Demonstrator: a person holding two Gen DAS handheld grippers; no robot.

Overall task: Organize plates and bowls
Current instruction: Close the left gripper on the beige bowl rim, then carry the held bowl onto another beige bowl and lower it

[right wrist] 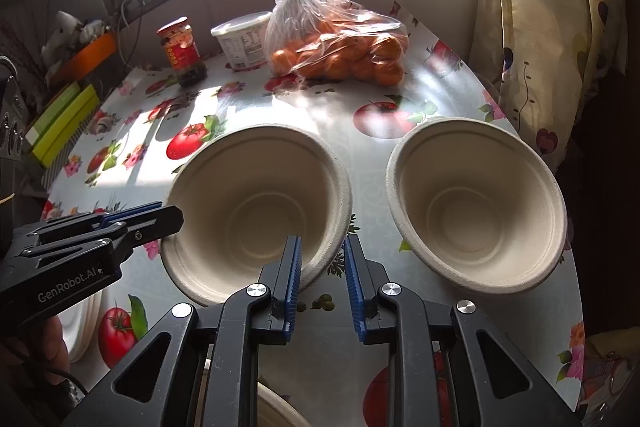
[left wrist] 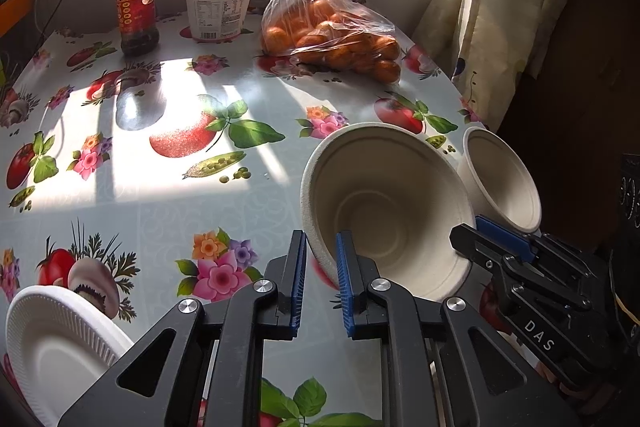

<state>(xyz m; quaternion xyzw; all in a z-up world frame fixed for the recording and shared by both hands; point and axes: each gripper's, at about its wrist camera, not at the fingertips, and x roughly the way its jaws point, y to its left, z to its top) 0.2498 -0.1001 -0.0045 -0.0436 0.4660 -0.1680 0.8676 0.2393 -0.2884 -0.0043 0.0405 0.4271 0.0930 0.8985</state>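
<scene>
We see two beige pulp bowls, both upright, mouths open, side by side but apart. Left bowl point(right wrist: 256, 203): near rim sits between left fingers point(left wrist: 344, 271); its right rim lies just ahead of right fingers point(right wrist: 294, 267). Right bowl point(right wrist: 478, 203): ahead-right of right fingers, untouched. White ridged paper plate point(left wrist: 56, 343): left of left fingers, at desk point(left wrist: 240, 195) edge. Further white plate rim below right fingers, mostly hidden.

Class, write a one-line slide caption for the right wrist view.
Both grippers straddle the near bowl's rim; second bowl beside it on the floral table.
</scene>
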